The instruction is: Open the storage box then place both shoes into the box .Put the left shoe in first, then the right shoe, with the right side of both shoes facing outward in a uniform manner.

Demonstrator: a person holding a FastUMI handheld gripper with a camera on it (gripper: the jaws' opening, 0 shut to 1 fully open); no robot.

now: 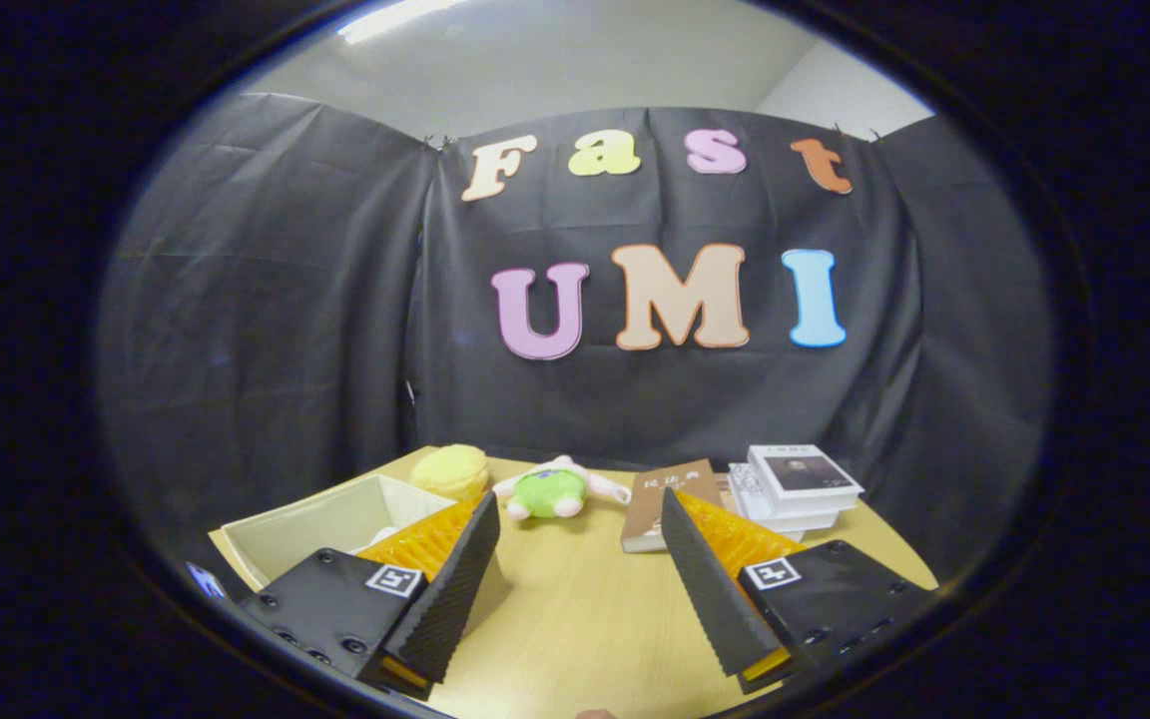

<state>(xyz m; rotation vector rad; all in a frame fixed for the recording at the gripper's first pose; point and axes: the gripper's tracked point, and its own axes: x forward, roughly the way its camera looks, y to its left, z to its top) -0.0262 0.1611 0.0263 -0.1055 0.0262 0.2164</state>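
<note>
Gripper: the gripper (pixel 580 559) is held above the tabletop, its 2 fingers spread wide apart and grasping nothing; bare wood shows between them.
Fingers: the left finger (pixel 455 589) partly covers the near right corner of the storage box; the right finger (pixel 710 589) stands just in front of the brown book.
Storage box: the storage box (pixel 335 519) is a pale, cream-coloured open-topped box at the left end of the tabletop, beside and behind the left finger. Its inside walls are visible, with a small white shape at the bottom that I cannot identify.
Tabletop: the tabletop (pixel 575 609) is light wood, backed by the black cloth wall.
Yellow plush: a round yellow soft toy (pixel 450 469) lies just behind the box.
Green plush: a green and white stuffed toy (pixel 555 489) lies beyond the fingers, about mid-way between them.
Brown book: 1 brown book (pixel 665 494) lies flat to the right of the green toy.
White books: a short stack of white books (pixel 795 484) sits just right of the brown book.
</note>
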